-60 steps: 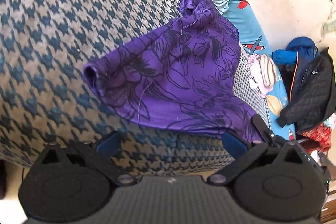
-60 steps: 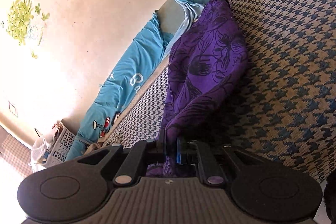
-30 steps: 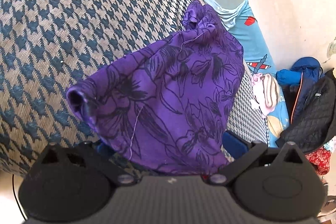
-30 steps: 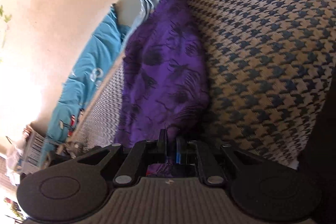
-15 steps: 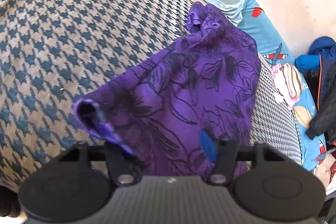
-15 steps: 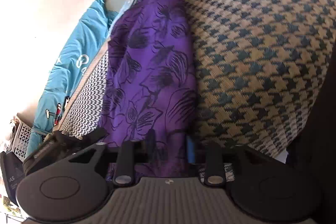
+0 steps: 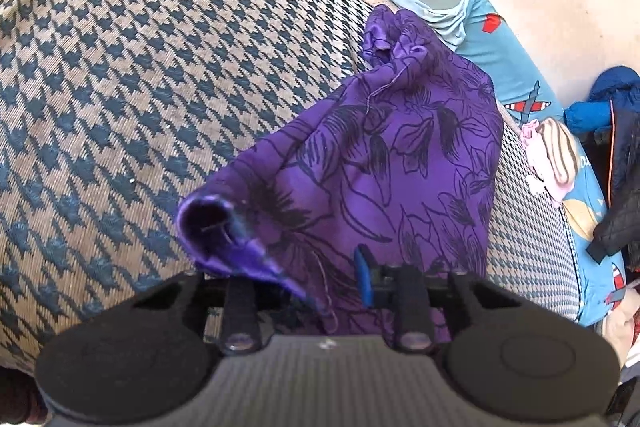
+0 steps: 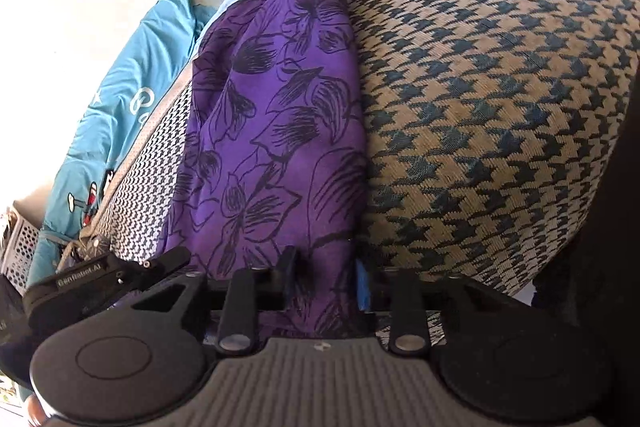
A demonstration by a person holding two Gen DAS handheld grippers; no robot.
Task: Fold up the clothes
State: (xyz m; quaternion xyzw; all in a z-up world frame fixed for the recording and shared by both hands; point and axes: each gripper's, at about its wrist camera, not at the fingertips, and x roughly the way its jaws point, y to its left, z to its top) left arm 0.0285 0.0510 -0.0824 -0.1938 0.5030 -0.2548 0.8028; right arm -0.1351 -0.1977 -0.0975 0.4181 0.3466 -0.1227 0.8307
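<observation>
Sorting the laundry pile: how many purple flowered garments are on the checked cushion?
1. The purple flowered garment lies on the checked cushion, stretching from the blue sheet at the far edge to the near edge. More could be hidden beneath it.

1. Left gripper (image 7: 320, 283): matte black body, two big round discs at the lower corners, each with a faint inset circle.
2. Grey ribbed plate between the discs, small white mark at its top edge.
3. Two black link bars with silver screw heads near the plate.
4. Blue pad on one finger (image 7: 363, 281).
5. Right gripper (image 8: 326, 281): same black-and-grey build, same screws, blue-edged finger (image 8: 362, 287).
6. Black block at its left side with small white lettering, not fully legible.
</observation>
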